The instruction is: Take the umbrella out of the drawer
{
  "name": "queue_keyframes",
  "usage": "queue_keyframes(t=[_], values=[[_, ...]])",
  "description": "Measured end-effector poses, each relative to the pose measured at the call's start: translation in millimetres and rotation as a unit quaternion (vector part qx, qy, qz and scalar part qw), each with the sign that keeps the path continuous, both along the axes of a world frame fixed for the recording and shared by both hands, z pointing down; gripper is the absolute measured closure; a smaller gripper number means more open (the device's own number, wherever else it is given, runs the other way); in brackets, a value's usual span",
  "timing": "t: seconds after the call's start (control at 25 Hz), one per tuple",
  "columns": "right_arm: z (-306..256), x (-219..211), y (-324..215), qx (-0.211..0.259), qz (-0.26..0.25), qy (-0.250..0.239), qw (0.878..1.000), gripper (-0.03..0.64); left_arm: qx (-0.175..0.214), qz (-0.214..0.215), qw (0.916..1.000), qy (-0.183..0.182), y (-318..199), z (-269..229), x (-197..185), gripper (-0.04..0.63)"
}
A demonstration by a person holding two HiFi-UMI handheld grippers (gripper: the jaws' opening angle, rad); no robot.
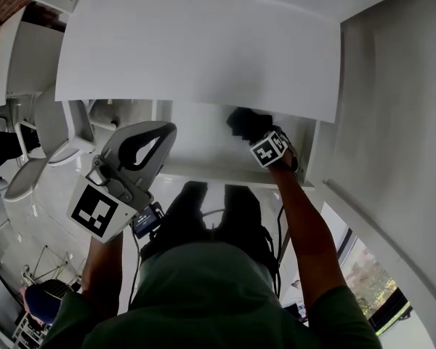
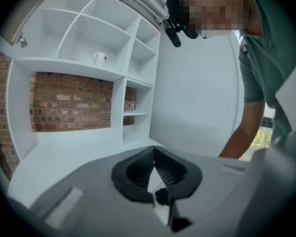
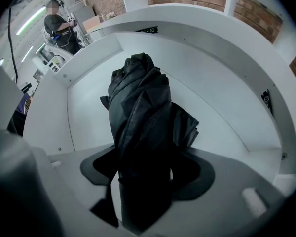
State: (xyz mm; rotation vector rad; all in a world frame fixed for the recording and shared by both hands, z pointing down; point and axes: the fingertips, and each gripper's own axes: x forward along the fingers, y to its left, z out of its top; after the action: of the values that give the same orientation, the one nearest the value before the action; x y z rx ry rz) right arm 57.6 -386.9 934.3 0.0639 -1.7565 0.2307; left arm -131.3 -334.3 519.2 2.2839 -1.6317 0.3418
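Note:
A folded black umbrella (image 3: 140, 117) lies in the open white drawer (image 3: 89, 68) and runs away from the camera in the right gripper view. My right gripper (image 3: 150, 169) points steeply down over it. Its jaws stand wide on either side of the umbrella's near end, and I see no pad pressing on the fabric. In the head view the right gripper (image 1: 251, 129) is inside the drawer (image 1: 196, 144), over the dark umbrella (image 1: 240, 118). My left gripper (image 1: 166, 131) hangs in front of the drawer at the left. Its fingertips (image 2: 154, 151) touch, with nothing between them.
A broad white desktop (image 1: 203, 42) overhangs the drawer. White chairs (image 1: 58, 133) stand at the left. White shelving (image 2: 89, 43) on a brick wall holds a small white object (image 2: 99, 58). Another person (image 3: 59, 26) stands far off.

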Motion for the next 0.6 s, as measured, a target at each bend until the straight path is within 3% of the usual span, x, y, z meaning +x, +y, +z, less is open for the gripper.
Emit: queue_keyframes(t=[0.16,0.6], values=[[-2.5,0.4,0.0,-0.004,0.010,0.002,1.000,0.333,0.003,-0.001,1.0000,0.002,0.9,-0.9,0.5,0.595],[-42.2,-8.8,1.4,0.001,0.041,-0.035,0.999,0.339,0.021,-0.009,0.9997,0.000,11.5,-17.2,-8.9,0.595]])
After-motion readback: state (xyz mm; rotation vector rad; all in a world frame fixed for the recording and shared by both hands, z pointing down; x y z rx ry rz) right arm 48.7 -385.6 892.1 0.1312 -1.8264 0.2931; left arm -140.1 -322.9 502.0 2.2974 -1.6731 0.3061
